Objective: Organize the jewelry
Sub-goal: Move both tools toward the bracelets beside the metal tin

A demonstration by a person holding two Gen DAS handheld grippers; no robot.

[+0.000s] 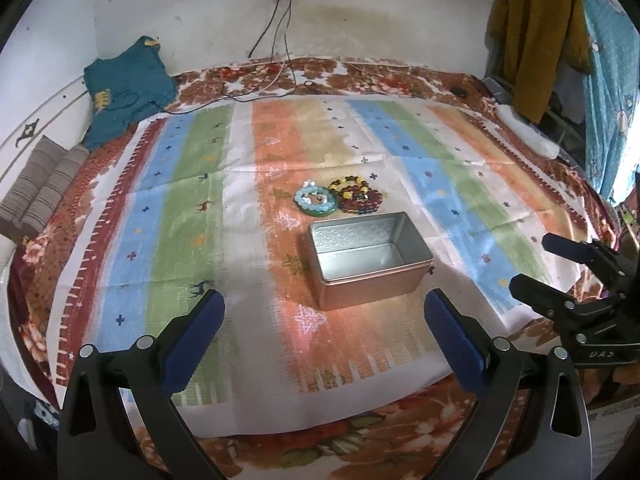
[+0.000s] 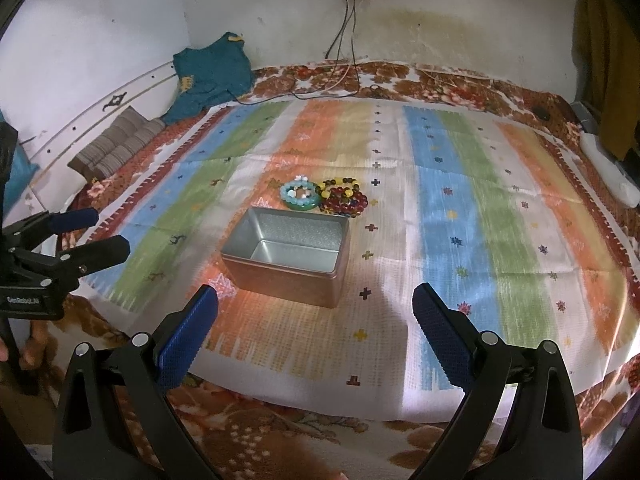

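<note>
both claws, left (image 1: pixel 324 312) and right (image 2: pixel 316 312), gape wide, empty. the bracelets (image 1: pixel 340 199) lie heaped on the bed behind the tin (image 1: pixel 370 258): light, slippery, loose; best pinched across one strand.

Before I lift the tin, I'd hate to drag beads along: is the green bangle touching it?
Apart. The right wrist view shows a strip of cloth between the green bangle and the tin's far rim.
</note>
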